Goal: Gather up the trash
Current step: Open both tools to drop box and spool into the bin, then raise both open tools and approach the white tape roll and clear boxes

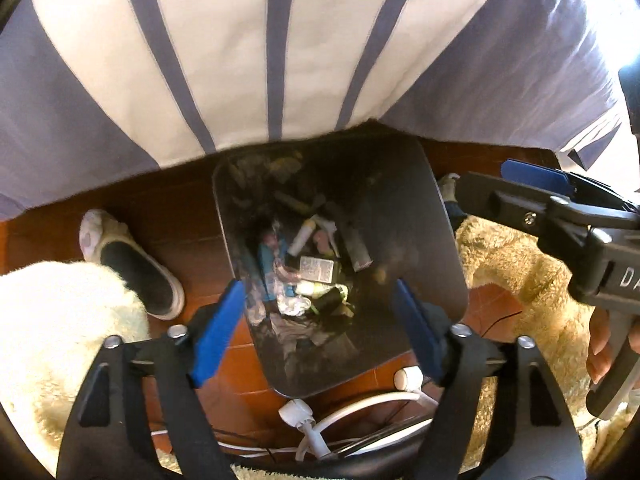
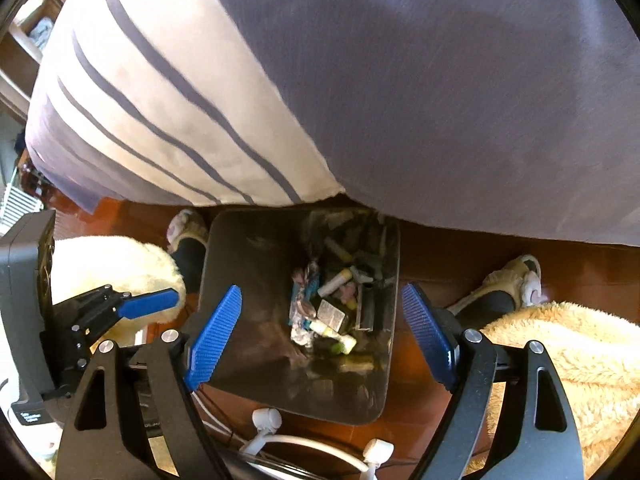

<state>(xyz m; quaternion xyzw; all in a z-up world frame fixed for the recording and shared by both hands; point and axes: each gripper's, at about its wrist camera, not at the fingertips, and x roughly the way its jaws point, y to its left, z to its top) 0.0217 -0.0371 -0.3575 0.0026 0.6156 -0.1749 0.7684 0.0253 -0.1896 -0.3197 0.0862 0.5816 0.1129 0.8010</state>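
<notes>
1. The left gripper (image 1: 320, 324) hangs over the near rim of the dark bin (image 1: 436, 216), jaws spread wide with nothing between them.
2. The right gripper (image 2: 320, 336) hangs over the same bin (image 2: 240, 264), jaws likewise wide apart and empty.
3. White cables (image 1: 360, 404) with plugs lie on the red tile floor just before the bin.
4. Trash (image 1: 308, 268) sits at the bin's bottom: wrappers, small tubes, a printed packet.
5. Either side of the bin stand slippered feet (image 1: 132, 268) and fluffy cream robe legs (image 2: 568, 360).
6. Beyond the bin hangs a grey-and-white striped bedcover (image 1: 280, 52), its edge overlapping the far rim.
</notes>
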